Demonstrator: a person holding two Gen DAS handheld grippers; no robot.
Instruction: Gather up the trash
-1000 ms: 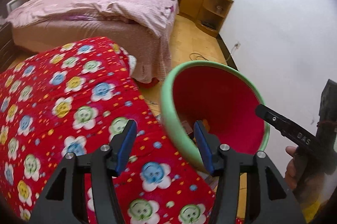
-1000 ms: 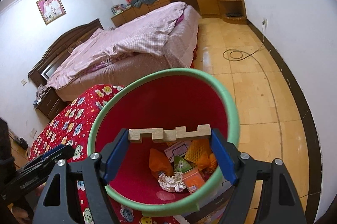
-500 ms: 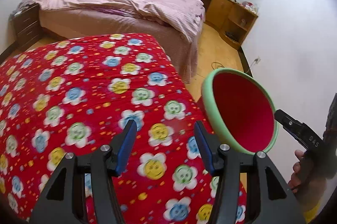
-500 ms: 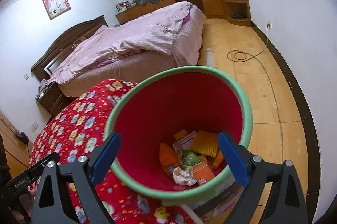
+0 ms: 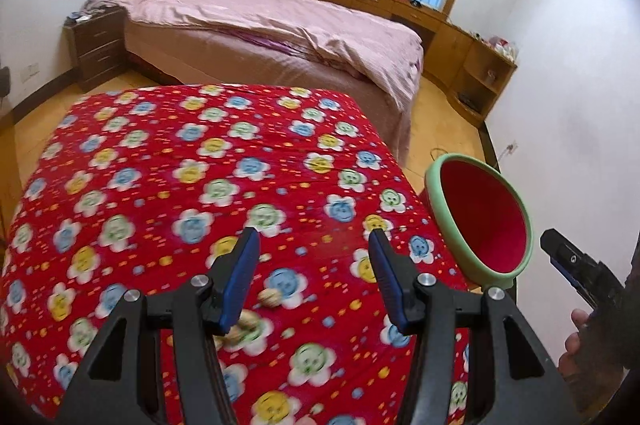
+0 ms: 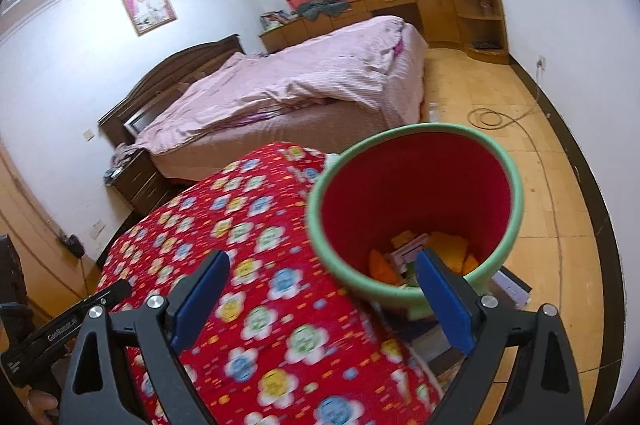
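Left gripper (image 5: 312,257) half-open, empty, over red flower-print cloth (image 5: 192,185). Right gripper (image 6: 320,285) wide, empty, by green-rimmed red bin (image 6: 416,209) at cloth's right edge. Label on left gripper's side reads "GeoRobot", blurred.

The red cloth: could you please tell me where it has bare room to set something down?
Most of the red cloth is bare, from its far edge by the bed to the corner near the bin. Two small blurred bits lie close under the left gripper. The bin bottom is crowded with trash.
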